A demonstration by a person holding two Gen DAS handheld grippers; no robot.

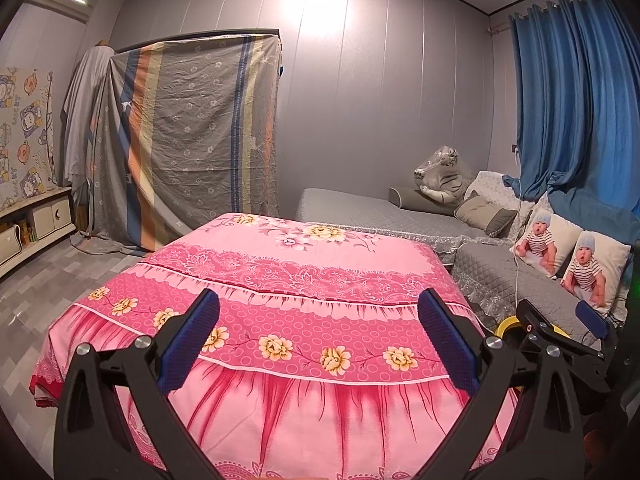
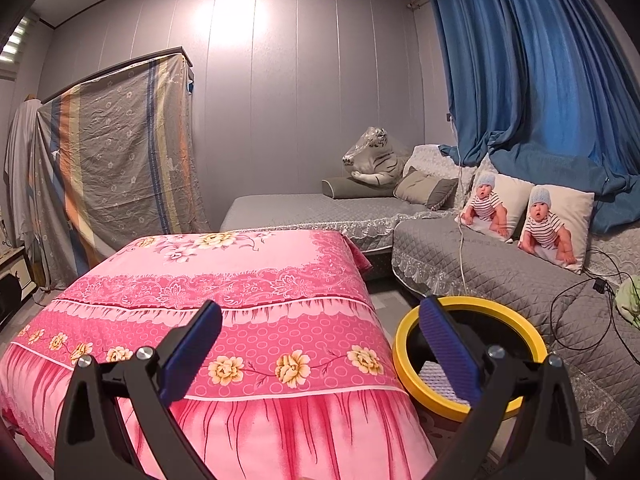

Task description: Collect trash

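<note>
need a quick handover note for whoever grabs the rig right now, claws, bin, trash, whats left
Left claw: open, empty, over the pink floral cover.
Right claw: open, empty, beside the left one.
Yellow-rimmed bin: on the floor between the pink cover and the grey sofa, with something white inside.
Done: cannot tell beyond that white item.
Left: no loose trash shows on the cover; look around, including the green bundle on the sofa.

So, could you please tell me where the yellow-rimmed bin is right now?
In the right wrist view the yellow-rimmed bin sits on the floor at lower right, between the pink floral table cover and the grey quilted sofa, partly behind the gripper.
</note>
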